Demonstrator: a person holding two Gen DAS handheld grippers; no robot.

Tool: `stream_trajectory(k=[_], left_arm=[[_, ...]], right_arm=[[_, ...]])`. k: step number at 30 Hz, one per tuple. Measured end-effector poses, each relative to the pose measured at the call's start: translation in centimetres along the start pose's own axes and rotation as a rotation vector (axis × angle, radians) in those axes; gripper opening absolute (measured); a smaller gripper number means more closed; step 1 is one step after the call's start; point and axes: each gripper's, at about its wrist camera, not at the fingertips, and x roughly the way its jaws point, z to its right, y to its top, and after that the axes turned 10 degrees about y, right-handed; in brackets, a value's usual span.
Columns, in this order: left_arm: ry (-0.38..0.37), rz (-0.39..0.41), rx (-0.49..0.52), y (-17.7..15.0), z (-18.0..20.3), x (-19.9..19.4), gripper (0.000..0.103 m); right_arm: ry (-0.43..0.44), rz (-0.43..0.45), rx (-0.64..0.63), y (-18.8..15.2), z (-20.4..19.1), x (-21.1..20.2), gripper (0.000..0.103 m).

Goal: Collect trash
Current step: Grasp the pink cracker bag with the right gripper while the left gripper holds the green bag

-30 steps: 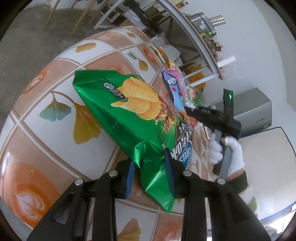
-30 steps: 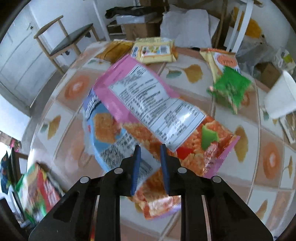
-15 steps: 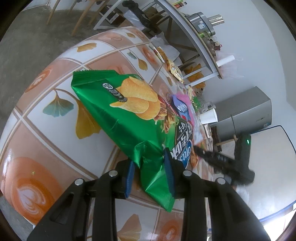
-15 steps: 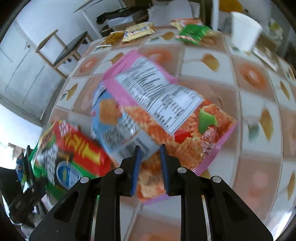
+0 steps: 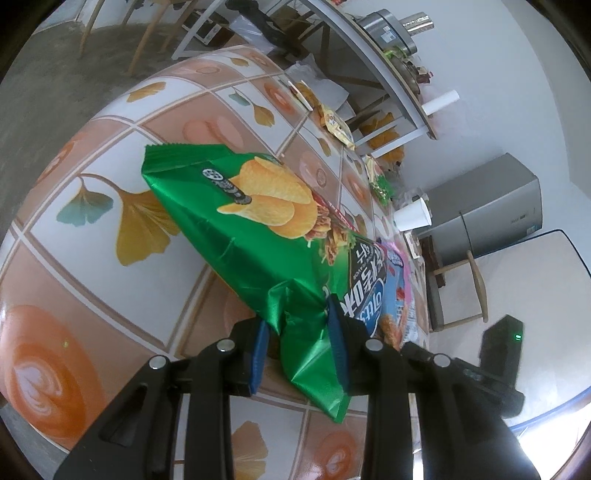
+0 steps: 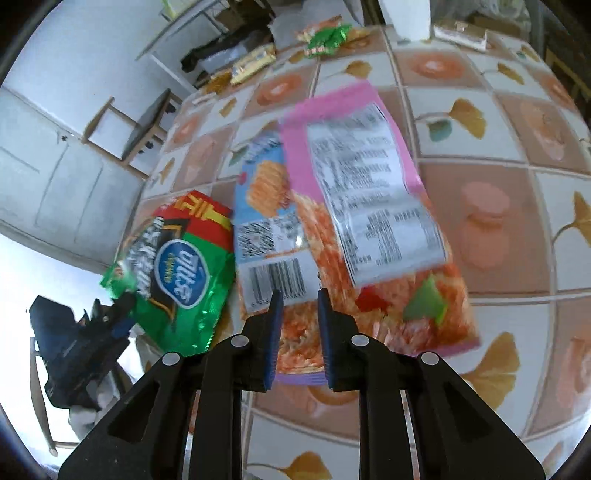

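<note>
You see a table (image 5: pixel 92 206) with a tiled cloth of ginkgo leaves and orange rounds. Beyond its far end stands a grey fridge (image 5: pixel 491 206), with a wooden chair (image 5: pixel 461 291) just beside it. A slanted shelf (image 5: pixel 373 62) carries a metal pot (image 5: pixel 388 29). In the right view, a white door (image 6: pixel 48 184) and another chair (image 6: pixel 129 136).

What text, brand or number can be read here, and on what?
Green chip bag: large Korean lettering and a blue oval logo, shown upside down and mirrored by the lens; not legible enough to quote.
Pink snack bag: nutrition panel and barcode, print blurred, unreadable.
Distant wrappers: too small to read.
</note>
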Motion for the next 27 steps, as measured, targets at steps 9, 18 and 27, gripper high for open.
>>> stream_trajectory(k=[9, 18, 27], left_arm=[[0.008, 0.0, 0.015, 0.2, 0.2, 0.4, 0.029], [0.025, -0.006, 0.024, 0.2, 0.4, 0.7, 0.029], [0.029, -0.008, 0.028, 0.2, 0.4, 0.8, 0.029]], right_arm=[[0.034, 0.168, -0.02, 1.7, 0.8, -6.1, 0.061], [0.149, 0.162, 0.196, 3.7, 8.6, -6.5, 0.07], [0.276, 0.033, 0.262, 4.7, 10.1, -2.7, 0.07]])
